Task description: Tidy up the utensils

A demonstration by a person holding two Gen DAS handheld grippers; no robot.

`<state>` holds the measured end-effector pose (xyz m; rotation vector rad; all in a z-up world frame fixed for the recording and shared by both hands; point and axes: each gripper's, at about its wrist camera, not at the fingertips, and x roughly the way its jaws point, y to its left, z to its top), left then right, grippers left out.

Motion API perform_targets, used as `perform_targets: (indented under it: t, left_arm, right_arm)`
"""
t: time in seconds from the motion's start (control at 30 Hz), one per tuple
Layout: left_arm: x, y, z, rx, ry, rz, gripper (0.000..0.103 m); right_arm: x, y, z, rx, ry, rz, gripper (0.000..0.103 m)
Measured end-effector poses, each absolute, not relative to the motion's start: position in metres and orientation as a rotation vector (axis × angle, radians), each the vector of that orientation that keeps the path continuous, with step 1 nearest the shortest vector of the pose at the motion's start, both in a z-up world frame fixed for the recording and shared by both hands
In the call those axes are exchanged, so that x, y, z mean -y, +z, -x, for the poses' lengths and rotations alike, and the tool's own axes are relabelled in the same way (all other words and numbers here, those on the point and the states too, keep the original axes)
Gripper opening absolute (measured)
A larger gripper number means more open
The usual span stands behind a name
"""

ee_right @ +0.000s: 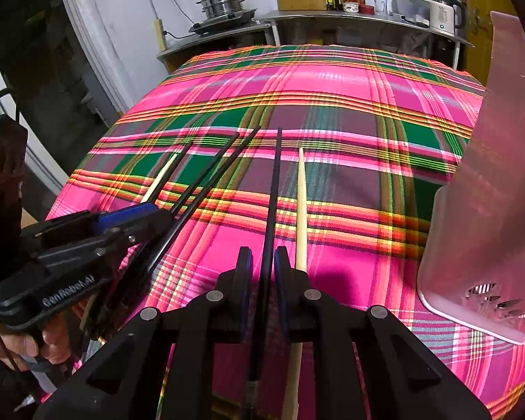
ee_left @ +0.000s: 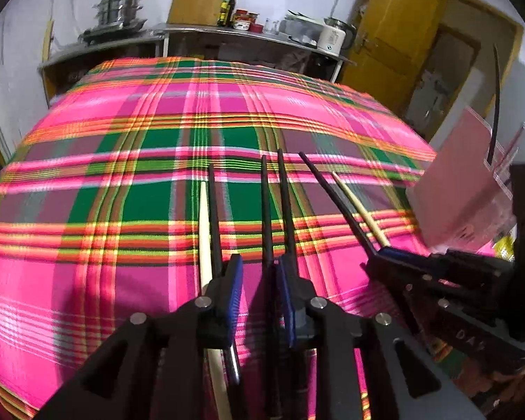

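Left gripper (ee_left: 259, 280): jaws parted, black chopsticks (ee_left: 266, 210) loose between, grip unclear | Right gripper (ee_right: 263, 266): clenched on black chopstick (ee_right: 274, 189); pale chopstick (ee_right: 301, 210) outside | Near edge of plaid cloth (ee_right: 332, 80); handles cut off | Pink holder (ee_right: 490, 189) right, partly cropped

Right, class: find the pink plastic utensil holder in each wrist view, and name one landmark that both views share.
Left wrist view: the pink plastic utensil holder sits at the right edge, at mid height, partly cut off.
Right wrist view: the holder fills the right side, standing on the plaid cloth.
Shared landmark: the stacked steel steamer on the back counter, upper left of centre in both.
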<state>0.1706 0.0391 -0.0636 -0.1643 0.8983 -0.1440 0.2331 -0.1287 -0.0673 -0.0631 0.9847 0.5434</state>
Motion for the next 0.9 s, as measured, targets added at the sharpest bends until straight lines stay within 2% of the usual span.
perform_targets:
  t: [0.13,0.2,0.33,0.57,0.9]
  left_arm:
    - [-0.028,-0.062,-0.179,-0.903,-0.122,0.069,0.022]
    - [-0.026,-0.061,-0.184,-0.905,-0.111,0.043,0.02]
    - [-0.029,-0.061,-0.182,-0.913,-0.079,0.07,0.006]
    - [-0.046,-0.063,-0.153,-0.937,-0.063,0.221,0.006]
    - [-0.044,-0.062,-0.179,-0.959,-0.105,0.174,0.007]
  right_arm:
    - [0.129,-0.067,-0.232,-0.99,0.536,0.053,0.013]
    - [0.129,-0.067,-0.231,-0.993,0.529,0.059,0.008]
    - [0.136,-0.067,-0.225,-1.009,0.522,0.047,0.007]
    - [0.143,-0.065,-0.203,-1.037,0.555,0.046,0.007]
    - [0.118,-0.066,-0.237,-1.012,0.531,0.073,0.009]
